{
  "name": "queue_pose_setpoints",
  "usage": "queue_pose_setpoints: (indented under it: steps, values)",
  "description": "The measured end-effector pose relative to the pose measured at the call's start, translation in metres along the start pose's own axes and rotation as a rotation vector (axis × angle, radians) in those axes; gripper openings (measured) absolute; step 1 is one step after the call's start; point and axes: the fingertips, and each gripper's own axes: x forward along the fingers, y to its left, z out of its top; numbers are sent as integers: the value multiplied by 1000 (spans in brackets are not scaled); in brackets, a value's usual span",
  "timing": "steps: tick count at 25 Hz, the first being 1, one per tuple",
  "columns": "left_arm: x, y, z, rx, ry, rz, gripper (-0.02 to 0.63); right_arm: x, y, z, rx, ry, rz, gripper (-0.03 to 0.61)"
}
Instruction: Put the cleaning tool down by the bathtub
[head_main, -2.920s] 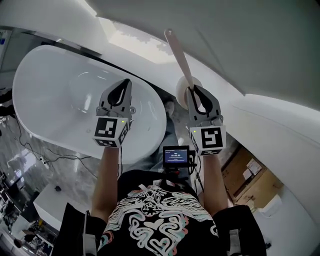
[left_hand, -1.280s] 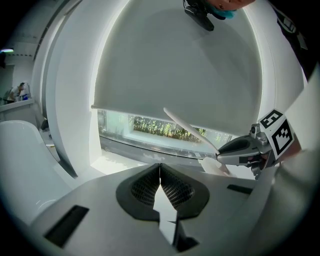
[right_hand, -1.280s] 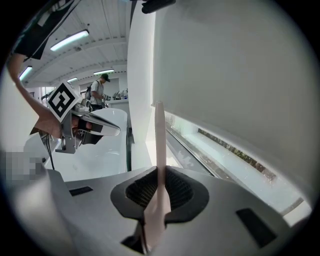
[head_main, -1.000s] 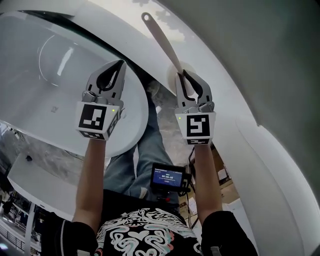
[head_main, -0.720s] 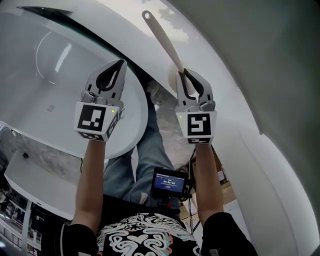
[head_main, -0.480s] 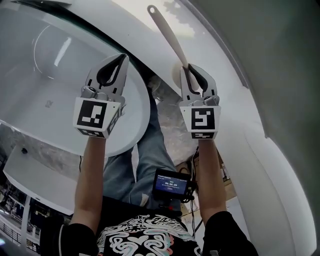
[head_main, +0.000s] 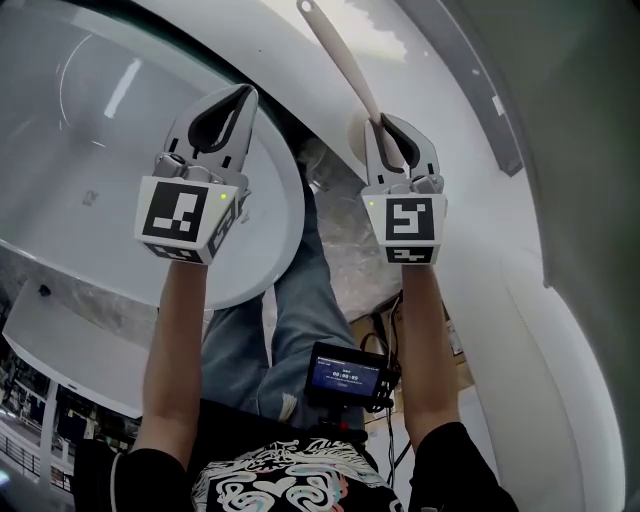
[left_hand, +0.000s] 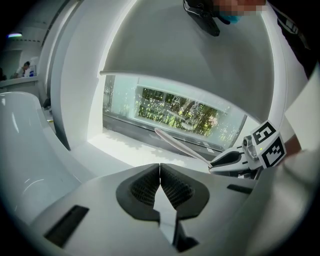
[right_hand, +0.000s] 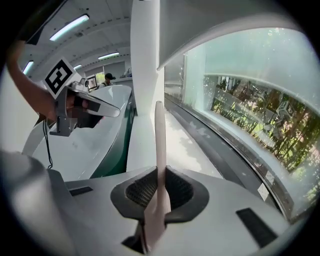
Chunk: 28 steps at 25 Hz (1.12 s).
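Observation:
The cleaning tool (head_main: 340, 60) is a long pale handle with a round white head behind my right gripper (head_main: 385, 125). That gripper is shut on the handle, which points up and away over the white ledge. In the right gripper view the handle (right_hand: 159, 145) runs straight out from between the jaws of the right gripper (right_hand: 160, 172). My left gripper (head_main: 243, 95) is shut and empty above the rim of the white bathtub (head_main: 90, 150). In the left gripper view the left gripper (left_hand: 160, 167) shows closed pads, with the tool (left_hand: 180, 146) and right gripper (left_hand: 227, 160) beyond.
A white ledge (right_hand: 182, 145) runs along a curved window (right_hand: 250, 110) beside the tub (right_hand: 95, 145). Below are the person's jeans (head_main: 290, 310), a small screen device (head_main: 345, 375), marble floor (head_main: 350, 250) and a cardboard box (head_main: 455, 340).
Both grippers have drifted slightly up and forward in the head view. The tool stays gripped in the right one, its end now at the frame's top. The left stays shut.

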Motion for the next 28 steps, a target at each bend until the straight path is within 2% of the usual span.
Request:
queue_pose_setpoints:
  steps: [6,16,22,28]
  values:
    - [6,-1,-13,-4,29,-6,17,12,1,-17,-30,46,14,64]
    - [17,-3,-20,-20,44,-1,17,31,-2,-48,-183,149,28,64]
    - [17,-4,-19,-25,44,-3,17,44,2,-56,-200,206,27,64]
    - [17,-6,-30,-15,76,-6,17,49,5,-58,-196,215,31,64]
